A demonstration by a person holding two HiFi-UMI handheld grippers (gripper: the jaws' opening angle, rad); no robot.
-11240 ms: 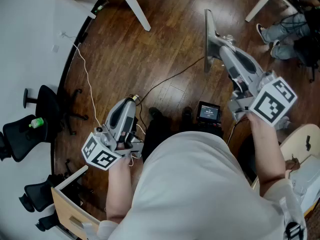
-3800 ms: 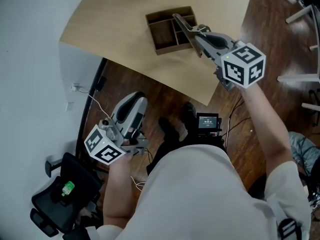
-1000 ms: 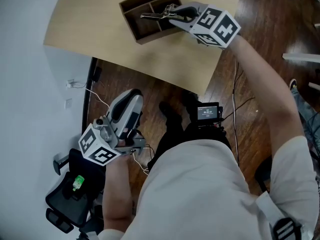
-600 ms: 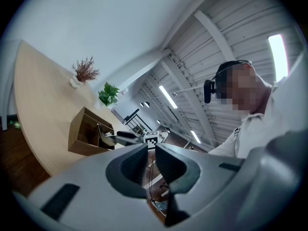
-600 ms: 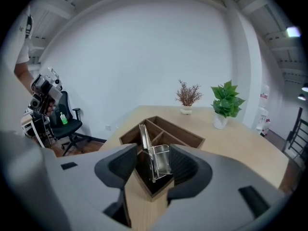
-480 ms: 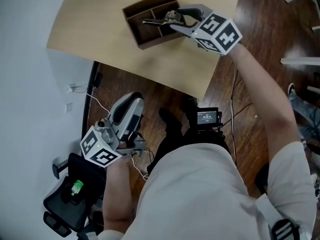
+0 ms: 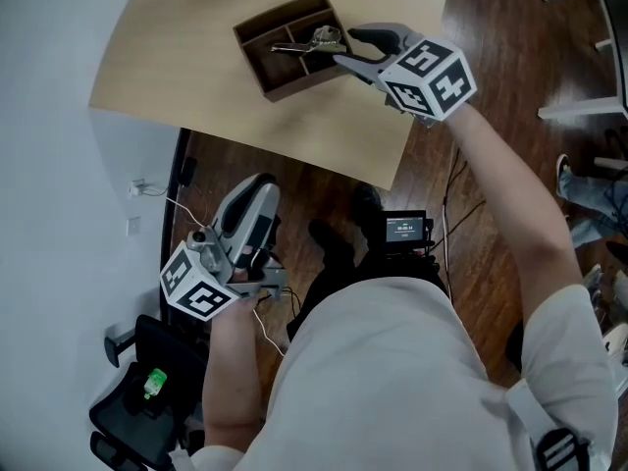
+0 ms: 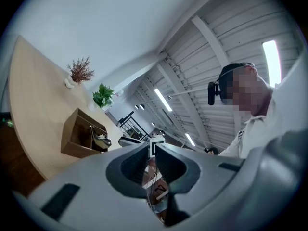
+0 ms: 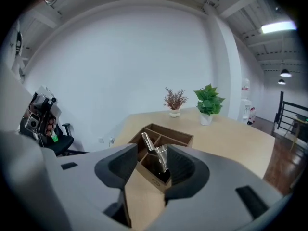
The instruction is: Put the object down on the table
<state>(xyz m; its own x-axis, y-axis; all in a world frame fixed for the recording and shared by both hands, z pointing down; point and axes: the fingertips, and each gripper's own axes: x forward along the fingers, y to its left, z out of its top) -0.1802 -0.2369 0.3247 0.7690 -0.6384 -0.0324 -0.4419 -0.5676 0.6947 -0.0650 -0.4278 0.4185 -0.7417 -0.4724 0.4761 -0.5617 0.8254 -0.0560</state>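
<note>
Head view, upper half. DESK: Why is the action crowded up there?
OPERATOR: That is where the pale wooden table (image 7: 186, 62) fills the frame, and the task ends on it. One table, and on it, upper centre, one dark wooden tray (image 7: 294, 83). I count at least three compartments, though the far ones are hard to separate.
DESK: And your grippers?
OPERATOR: Two, doing different jobs. My right gripper (image 7: 345, 47) hovers just right of the tray, apart from it. Its jaws have just been opening and now stand spread wide. The right gripper view shows nothing between the pads, only tray and table beyond. I read that as a release made. My left gripper (image 8: 150, 149) sits at lower left of the head view, over dark floorboards, well apart from the table. Its pads are pressed together on nothing. I judge it idle, since this job needs one hand.
DESK: Where is the object?
OPERATOR: One shiny metal tool (image 7: 316, 38), of a kind I cannot tell, lies in the tray, tilted against a divider and free of both grippers. So it rests in a compartment, not on bare tabletop.
DESK: Anything smaller?
OPERATOR: Two potted plants at the table's far edge, centre of the right gripper view: one green plant (image 9: 208, 101) and one dry brown sprig (image 9: 174, 100).
</note>
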